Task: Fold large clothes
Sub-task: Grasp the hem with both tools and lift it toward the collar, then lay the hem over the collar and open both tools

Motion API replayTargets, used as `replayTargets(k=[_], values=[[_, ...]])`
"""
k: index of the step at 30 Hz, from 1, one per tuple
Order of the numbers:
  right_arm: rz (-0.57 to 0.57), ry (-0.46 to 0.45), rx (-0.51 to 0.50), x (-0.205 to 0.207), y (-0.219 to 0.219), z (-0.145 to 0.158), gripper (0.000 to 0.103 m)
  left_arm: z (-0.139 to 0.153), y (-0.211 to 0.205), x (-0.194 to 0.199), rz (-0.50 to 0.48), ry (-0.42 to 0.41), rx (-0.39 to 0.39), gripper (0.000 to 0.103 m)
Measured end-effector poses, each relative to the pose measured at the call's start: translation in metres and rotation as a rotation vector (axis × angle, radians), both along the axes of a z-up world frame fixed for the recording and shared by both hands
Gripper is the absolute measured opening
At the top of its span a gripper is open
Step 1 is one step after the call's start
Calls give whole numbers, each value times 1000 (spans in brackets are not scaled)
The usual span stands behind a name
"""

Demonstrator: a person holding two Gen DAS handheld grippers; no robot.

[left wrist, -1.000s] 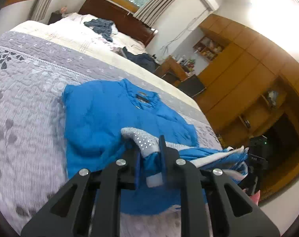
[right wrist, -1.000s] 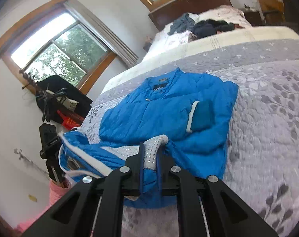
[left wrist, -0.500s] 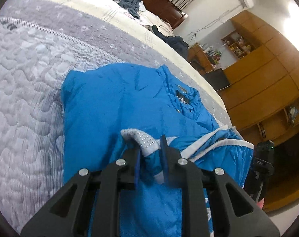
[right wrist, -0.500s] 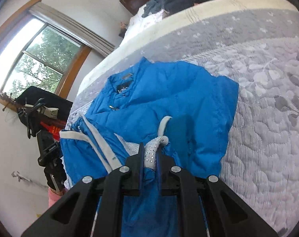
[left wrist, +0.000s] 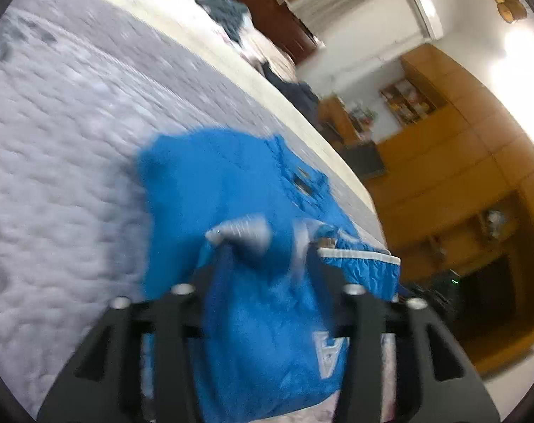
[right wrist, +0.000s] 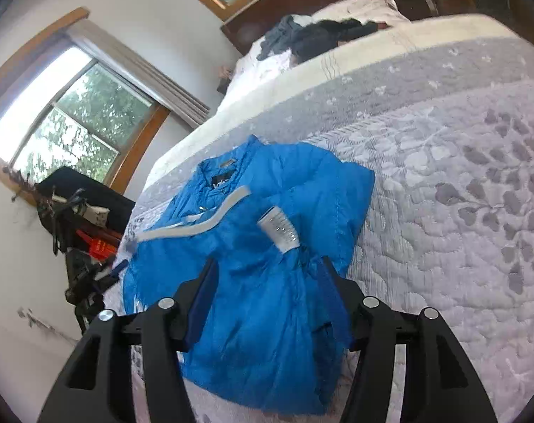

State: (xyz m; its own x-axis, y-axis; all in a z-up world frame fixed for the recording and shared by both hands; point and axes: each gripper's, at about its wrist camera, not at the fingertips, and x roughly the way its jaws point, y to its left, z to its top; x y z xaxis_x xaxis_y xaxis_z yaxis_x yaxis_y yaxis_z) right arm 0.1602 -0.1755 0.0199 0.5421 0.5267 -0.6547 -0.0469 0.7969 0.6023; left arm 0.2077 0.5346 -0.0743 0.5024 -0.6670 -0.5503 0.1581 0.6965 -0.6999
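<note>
- The bed (right wrist: pixel 461 211), under a grey quilted cover, carries the blue jacket (right wrist: pixel 267 299), which lies near its foot edge with the lower half doubled up over the chest.
- By my reading, the bottom-up fold has just been laid; next comes smoothing or a second fold.
- Both the left tongs (left wrist: pixel 267 264) and right tongs (right wrist: pixel 267 275) stand released, jaws spread above the fabric.
- Dark clothes (right wrist: pixel 316 35) lie well apart by the headboard; nothing blocks the jacket.
- A dotted grey cuff (right wrist: pixel 279 229) rests on top.

Both the left gripper (left wrist: pixel 267 264) and the right gripper (right wrist: pixel 268 275) stood with jaws spread wide, gripping nothing.
</note>
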Motion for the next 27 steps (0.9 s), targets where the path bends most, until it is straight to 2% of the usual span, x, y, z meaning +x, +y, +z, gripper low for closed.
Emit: replayTargets(k=[3,6,8,10,15,19,22,23,26,27], values=[[38,-27,-80,-3,12,5,61,15,-2,-13,-15,-75,73,55],[79,-55,-135,6,29,9,68,25,-12,-16,-48,-132,174,61],[100,-70,-155,11,37,10,82,27,-22,-13,-74,-172,239,64],[125,-85,-194,23,49,8,84,27,-27,-7,-89,-197,279,67],[161,-57,-276,54,65,-9,84,13,-50,10,-154,-228,373,69],[179,-43,-308,69,75,-22,83,5,-73,23,-177,-245,485,71],[192,-50,-323,72,83,-26,61,1,-85,28,-180,-254,540,68],[191,-59,-337,71,85,-26,48,0,-87,29,-177,-261,554,60],[191,-94,-377,60,88,-20,24,4,-92,20,-160,-290,589,37],[184,-109,-373,54,85,-16,21,7,-92,15,-152,-304,598,30]])
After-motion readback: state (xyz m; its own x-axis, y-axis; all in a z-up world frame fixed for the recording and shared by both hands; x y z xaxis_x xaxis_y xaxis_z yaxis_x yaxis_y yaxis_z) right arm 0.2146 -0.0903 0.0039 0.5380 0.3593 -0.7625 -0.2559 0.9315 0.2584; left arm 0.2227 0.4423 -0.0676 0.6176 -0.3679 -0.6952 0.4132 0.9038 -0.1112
